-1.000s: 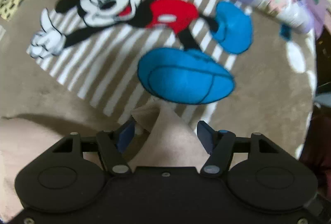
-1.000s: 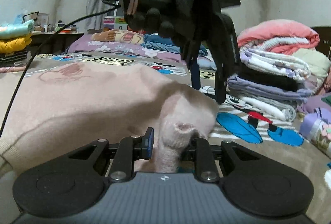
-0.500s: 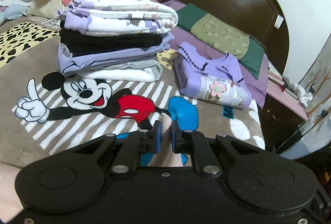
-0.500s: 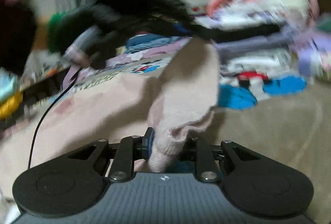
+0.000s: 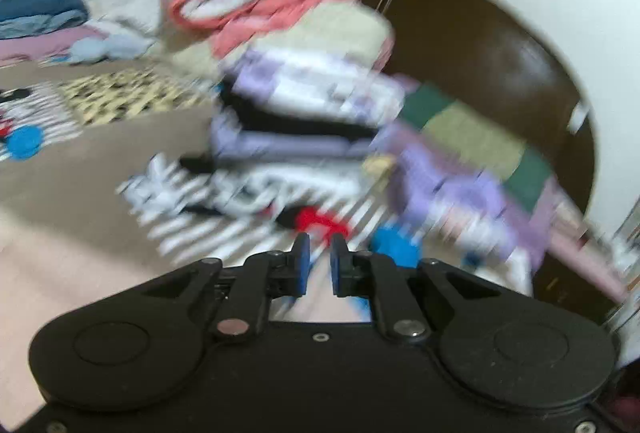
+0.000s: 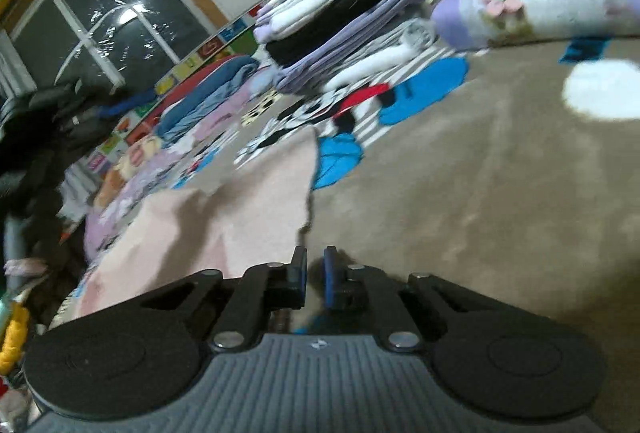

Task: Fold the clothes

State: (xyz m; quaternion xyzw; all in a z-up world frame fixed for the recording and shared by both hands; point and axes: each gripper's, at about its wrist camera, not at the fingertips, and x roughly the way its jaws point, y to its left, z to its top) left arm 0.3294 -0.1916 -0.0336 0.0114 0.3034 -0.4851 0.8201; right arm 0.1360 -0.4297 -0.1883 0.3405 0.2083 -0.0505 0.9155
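A pale pink sweater [image 6: 224,229] lies spread on the brown cartoon-print blanket [image 6: 500,201]. In the right wrist view it ends just left of my right gripper [image 6: 315,257]. That gripper's jaws are closing, almost together, with nothing between them. In the blurred left wrist view my left gripper [image 5: 318,245] is shut on a strip of the pink sweater [image 5: 318,299], which shows in the narrow gap between its blue pads. More of the sweater fills the lower left [image 5: 60,273].
A stack of folded clothes [image 5: 304,113] topped by a pink quilt stands ahead of the left gripper, also seen from the right wrist [image 6: 340,13]. A folded purple garment [image 6: 540,1] lies beside it. A dark headboard [image 5: 480,53] rises behind. Bedding lines the window side.
My left gripper shut on the pink fabric, rose and swung toward the clothes stack. My right gripper rolled over; the sleeve cuff it held has left its jaws, which came together.
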